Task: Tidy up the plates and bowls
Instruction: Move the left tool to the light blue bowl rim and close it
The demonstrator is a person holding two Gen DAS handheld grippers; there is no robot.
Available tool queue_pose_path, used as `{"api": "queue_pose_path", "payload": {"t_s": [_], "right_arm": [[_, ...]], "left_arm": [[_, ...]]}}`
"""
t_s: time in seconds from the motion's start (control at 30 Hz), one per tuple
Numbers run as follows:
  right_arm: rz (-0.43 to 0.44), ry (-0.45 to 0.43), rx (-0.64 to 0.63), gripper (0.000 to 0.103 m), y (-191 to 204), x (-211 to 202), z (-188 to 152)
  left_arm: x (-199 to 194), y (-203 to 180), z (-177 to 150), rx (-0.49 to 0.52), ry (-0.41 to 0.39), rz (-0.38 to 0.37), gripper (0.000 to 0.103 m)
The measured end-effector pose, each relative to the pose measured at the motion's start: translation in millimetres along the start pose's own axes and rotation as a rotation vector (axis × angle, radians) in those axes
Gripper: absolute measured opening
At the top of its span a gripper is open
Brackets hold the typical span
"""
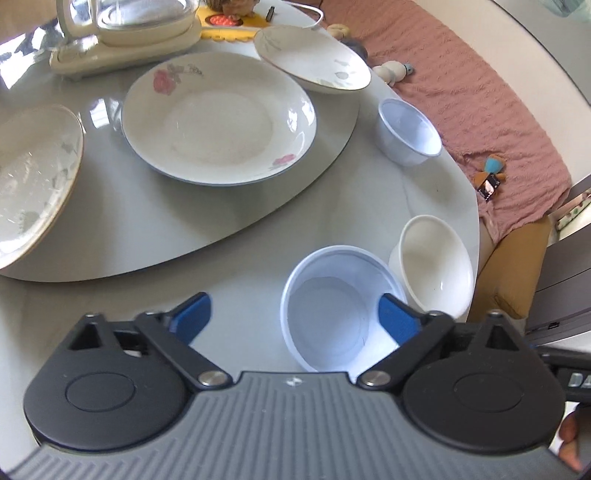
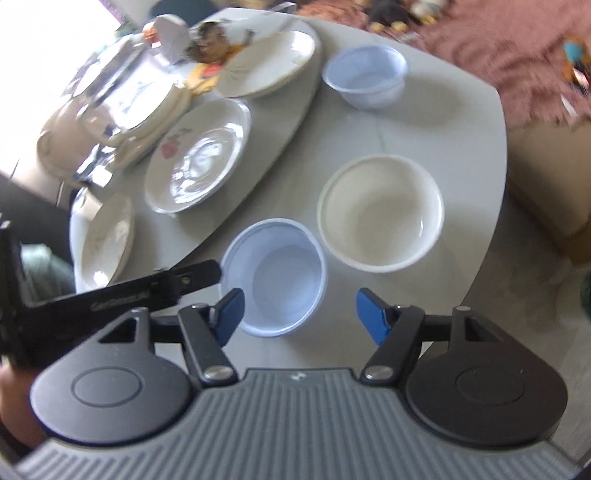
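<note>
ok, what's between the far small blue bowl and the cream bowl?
Nothing: bare grey tabletop separates the small blue plastic bowl from the cream bowl, clearest in the right wrist view.

Open grey table (image 2: pixel 436 122) strip between the turntable (image 1: pixel 221 236) edge and the bowls; a gripper fits there. Near blue bowl (image 2: pixel 275 277) and white bowl (image 2: pixel 380 212) sit just beside each other, the gap between them tight. Wide clearance from white bowl to far blue bowl (image 2: pixel 365 75). Turntable crowded: three plates plus kettle (image 1: pixel 122 33) at the back. Left gripper (image 1: pixel 295 317), jaws wide, straddles the near bowl's rim on one side, blocking its left flank.
</note>
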State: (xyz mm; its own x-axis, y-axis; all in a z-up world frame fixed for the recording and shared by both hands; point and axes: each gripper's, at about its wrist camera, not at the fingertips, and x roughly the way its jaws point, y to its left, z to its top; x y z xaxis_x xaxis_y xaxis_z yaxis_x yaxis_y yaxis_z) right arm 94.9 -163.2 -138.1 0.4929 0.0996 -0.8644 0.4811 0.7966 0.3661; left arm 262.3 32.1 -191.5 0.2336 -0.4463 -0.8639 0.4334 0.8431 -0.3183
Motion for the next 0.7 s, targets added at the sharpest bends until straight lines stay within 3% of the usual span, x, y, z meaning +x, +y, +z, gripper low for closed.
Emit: {"api": "queue_pose_path", "payload": {"t_s": [0.13, 0.27, 0.33, 0.37, 0.4, 0.43, 0.53, 0.7], "right_arm": [[-0.014, 0.045, 0.038, 0.070, -0.5, 19.1, -0.6], [-0.052, 0.033, 0.018, 0.052, 5.2, 31.1, -0.3], [-0.063, 0.044, 0.040, 0.050, 3.8, 39.0, 1.0], [-0.066, 0.062, 0.044, 0.045, 3.4, 44.2, 1.4], [-0.078, 0.084, 0.045, 0.038, 4.0, 49.8, 2.2], [-0.097, 0.100, 0.044, 0.036, 4.8, 53.8, 3.1], [-0.116, 0.112, 0.031, 0.031, 5.3, 62.3, 1.4], [-0.107, 0.122, 0.029, 0.015, 5.8, 65.5, -1.7]], "left_arm": [[16.2, 12.5, 4.1, -0.052, 0.041, -0.038, 0.080], [30.4, 16.6, 5.7, -0.050, 0.067, -0.038, 0.065], [37.6, 19.7, 5.6, -0.057, 0.087, -0.049, 0.055], [40.7, 21.4, 5.2, -0.057, 0.092, -0.053, 0.052], [44.2, 22.4, 5.2, -0.051, 0.101, -0.053, 0.045], [48.2, 23.1, 5.2, -0.044, 0.116, -0.047, 0.033], [56.2, 26.7, 7.2, -0.044, 0.146, -0.066, 0.014], [57.3, 28.4, 7.4, -0.044, 0.164, -0.114, 0.009]]}}
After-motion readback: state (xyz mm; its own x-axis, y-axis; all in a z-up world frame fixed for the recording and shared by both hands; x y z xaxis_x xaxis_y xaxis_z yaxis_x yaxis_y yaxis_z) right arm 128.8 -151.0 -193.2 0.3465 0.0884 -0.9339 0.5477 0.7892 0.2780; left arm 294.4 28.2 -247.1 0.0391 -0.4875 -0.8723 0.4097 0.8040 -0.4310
